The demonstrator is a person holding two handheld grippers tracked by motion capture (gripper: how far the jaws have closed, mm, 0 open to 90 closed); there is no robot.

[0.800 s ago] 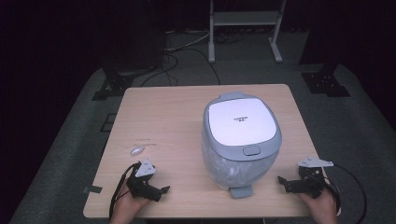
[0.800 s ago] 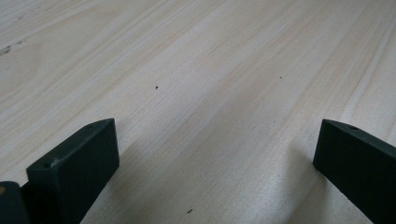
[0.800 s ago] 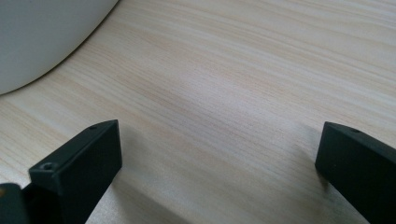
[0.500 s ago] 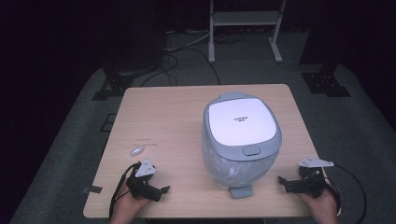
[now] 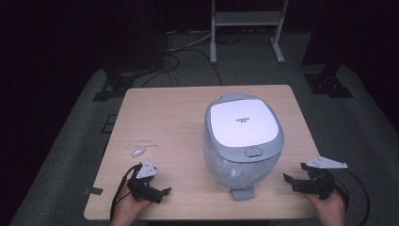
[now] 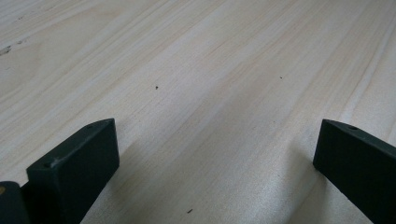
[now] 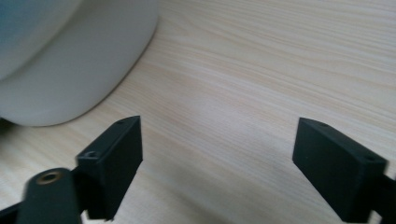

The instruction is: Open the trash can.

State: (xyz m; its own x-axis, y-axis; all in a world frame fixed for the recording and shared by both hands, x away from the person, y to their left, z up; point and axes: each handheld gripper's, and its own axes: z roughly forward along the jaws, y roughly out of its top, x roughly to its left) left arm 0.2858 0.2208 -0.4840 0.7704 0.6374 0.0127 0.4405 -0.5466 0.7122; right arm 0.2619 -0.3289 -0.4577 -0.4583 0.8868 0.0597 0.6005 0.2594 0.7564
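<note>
Right now your left tongs [image 5: 162,192] sit near the table's [image 5: 179,117] near-left corner, jaws spread wide with nothing between them; in the left gripper view only bare pale wood grain lies between the two black jaws of those tongs [image 6: 215,154]. Your right tongs [image 5: 288,179] rest near the near-right corner, also spread wide and holding nothing, pointing left toward the rice cooker [image 5: 242,141]. In the right gripper view the cooker's rounded white base [image 7: 70,60] curves in at the upper left, just beyond the left jaw, and does not touch the tongs [image 7: 217,149].

The rice cooker stands right of the table's centre, between your two hands but nearer the right one, lid shut. Its lid has a white panel [image 5: 241,123] framed in blue-grey, with a small dark line of lettering in the middle; it looks like a brand name, but it is too small to read. A grey latch button [image 5: 253,152] sits at the lid's near edge, and a grey tab [image 5: 242,193] sticks out at the base toward you.

Far left of the cooker, just beyond your left tongs, a small pale oval object [image 5: 138,152] lies on the table.
</note>
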